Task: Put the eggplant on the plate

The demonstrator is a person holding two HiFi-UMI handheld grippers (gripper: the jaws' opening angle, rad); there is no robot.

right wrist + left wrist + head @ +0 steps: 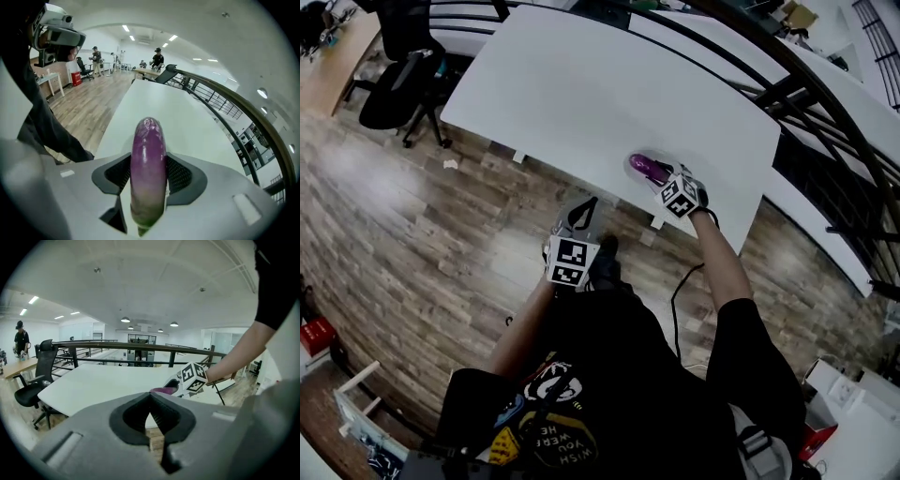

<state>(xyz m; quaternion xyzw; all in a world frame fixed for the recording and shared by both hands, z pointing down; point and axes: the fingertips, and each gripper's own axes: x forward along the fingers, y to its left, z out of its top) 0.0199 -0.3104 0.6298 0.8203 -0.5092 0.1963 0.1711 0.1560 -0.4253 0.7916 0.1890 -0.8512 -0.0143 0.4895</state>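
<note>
A purple eggplant (148, 168) with a greenish stem end sits lengthwise between the pads of my right gripper (149, 161), which is shut on it. In the head view the eggplant (647, 168) hangs low over the front edge of the white table (581, 103), with the right gripper (664, 183) just behind it. My left gripper (584, 214) is off the table, over the wooden floor, short of the table's edge. Its pads (140, 411) meet at the tips with nothing between them. From there I see the eggplant (164, 390) and the right gripper (183, 380) ahead. No plate shows in any view.
A black office chair (401, 82) stands at the table's far left corner. A dark railing (825, 112) runs behind the table on the right. A red box (313, 334) lies on the floor at left. Several people (157, 58) stand at distant desks.
</note>
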